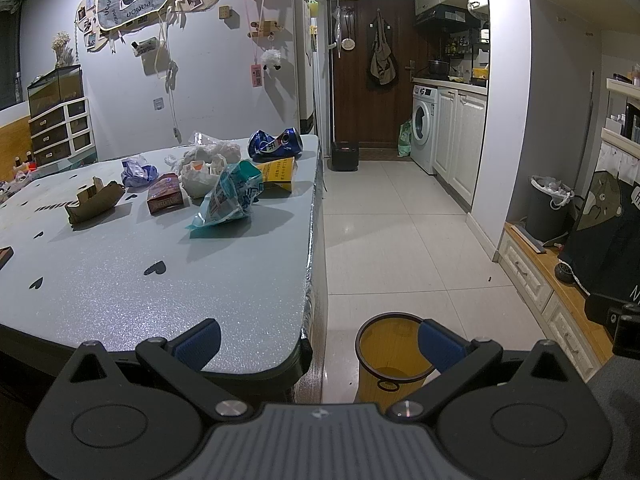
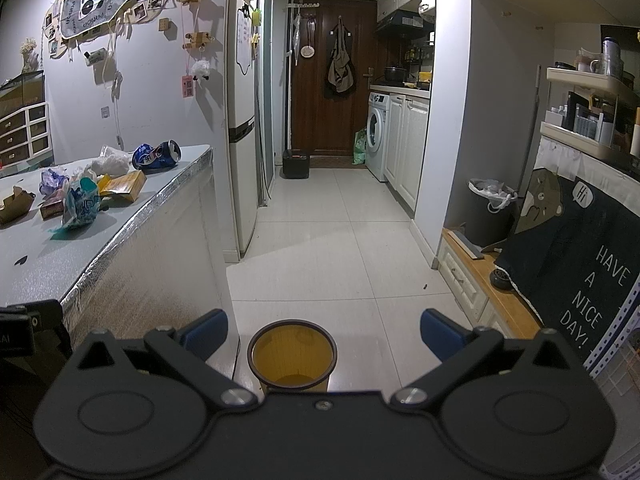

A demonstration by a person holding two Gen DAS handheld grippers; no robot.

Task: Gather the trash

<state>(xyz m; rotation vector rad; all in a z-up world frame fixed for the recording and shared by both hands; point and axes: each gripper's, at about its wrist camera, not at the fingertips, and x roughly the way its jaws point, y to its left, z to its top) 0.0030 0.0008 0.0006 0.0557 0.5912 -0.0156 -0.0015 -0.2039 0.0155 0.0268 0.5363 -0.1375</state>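
Well, the trash sits in a loose heap on my table (image 1: 120, 280): a crushed blue can (image 1: 275, 143) at the far edge, a teal snack bag (image 1: 228, 196) nearest me, a yellow box (image 1: 278, 174), a red carton (image 1: 165, 198) and crumpled plastic bags (image 1: 200, 168). The yellow bin (image 2: 292, 354) stands on the floor (nothing in it). My left gripper (image 1: 318, 342) and right gripper (image 2: 323, 336) both hang spread wide, holding nothing.

Washing machine (image 2: 377, 132) at 12 o'clock, beside white cabinets (image 2: 408, 148); brown door (image 2: 332, 76) behind, bag (image 2: 340, 68) hanging on it. Fridge (image 2: 242, 120) at 10 o'clock. Dark banner (image 2: 576, 264) at 3 o'clock.
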